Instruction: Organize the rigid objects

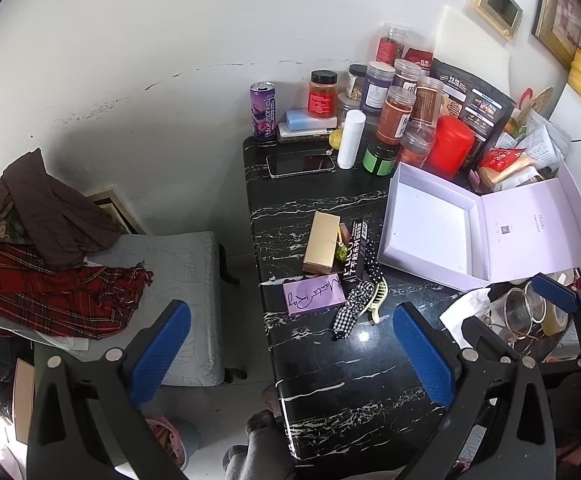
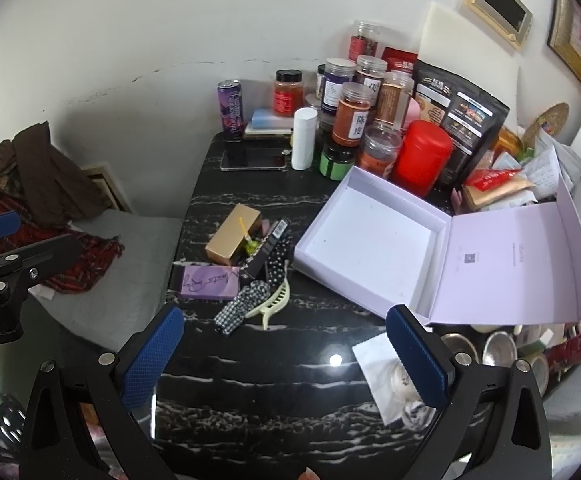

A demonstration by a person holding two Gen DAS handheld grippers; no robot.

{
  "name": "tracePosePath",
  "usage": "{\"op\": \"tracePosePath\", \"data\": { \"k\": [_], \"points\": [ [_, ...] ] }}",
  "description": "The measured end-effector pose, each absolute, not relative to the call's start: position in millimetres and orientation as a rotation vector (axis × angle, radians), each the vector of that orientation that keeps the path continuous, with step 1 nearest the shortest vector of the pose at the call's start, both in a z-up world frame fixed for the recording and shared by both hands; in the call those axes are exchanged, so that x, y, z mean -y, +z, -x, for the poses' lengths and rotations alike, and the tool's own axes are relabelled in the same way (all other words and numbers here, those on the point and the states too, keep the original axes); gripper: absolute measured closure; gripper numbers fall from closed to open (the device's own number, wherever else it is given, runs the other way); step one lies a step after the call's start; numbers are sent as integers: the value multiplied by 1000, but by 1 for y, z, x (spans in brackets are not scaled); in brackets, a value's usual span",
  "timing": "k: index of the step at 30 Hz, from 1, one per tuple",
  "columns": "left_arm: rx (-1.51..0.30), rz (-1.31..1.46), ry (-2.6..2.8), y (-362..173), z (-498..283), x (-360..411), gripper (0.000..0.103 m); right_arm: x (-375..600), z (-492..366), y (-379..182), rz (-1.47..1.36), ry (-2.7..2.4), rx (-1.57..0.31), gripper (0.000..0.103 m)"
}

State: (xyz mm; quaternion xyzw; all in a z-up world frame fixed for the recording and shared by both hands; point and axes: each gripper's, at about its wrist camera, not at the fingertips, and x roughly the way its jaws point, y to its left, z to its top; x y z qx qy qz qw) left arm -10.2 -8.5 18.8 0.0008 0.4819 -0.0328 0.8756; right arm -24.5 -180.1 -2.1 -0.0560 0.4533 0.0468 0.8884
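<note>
Matte lilac box (image 2: pixel 374 246) lying open, glossy marble-veined table (image 2: pixel 290 380), gold carton (image 2: pixel 232 240)

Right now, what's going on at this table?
A person holds two handheld grippers over a black marble table; both the left gripper and the right gripper are open and hold nothing. An empty lavender box sits open on the right. To its left lies a loose pile: a gold box, a purple card box, a black carton, a checkered scrunchie and a hair claw. Nothing has been packed yet.
</note>
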Motion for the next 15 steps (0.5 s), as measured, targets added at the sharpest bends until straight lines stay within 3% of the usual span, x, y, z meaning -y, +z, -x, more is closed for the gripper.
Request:
{"op": "tracePosePath", "data": {
  "k": [15],
  "points": [
    [-1004, 1, -73, 21, 13, 12, 0, 180, 25, -2, 117, 96, -941, 0]
  ]
}}
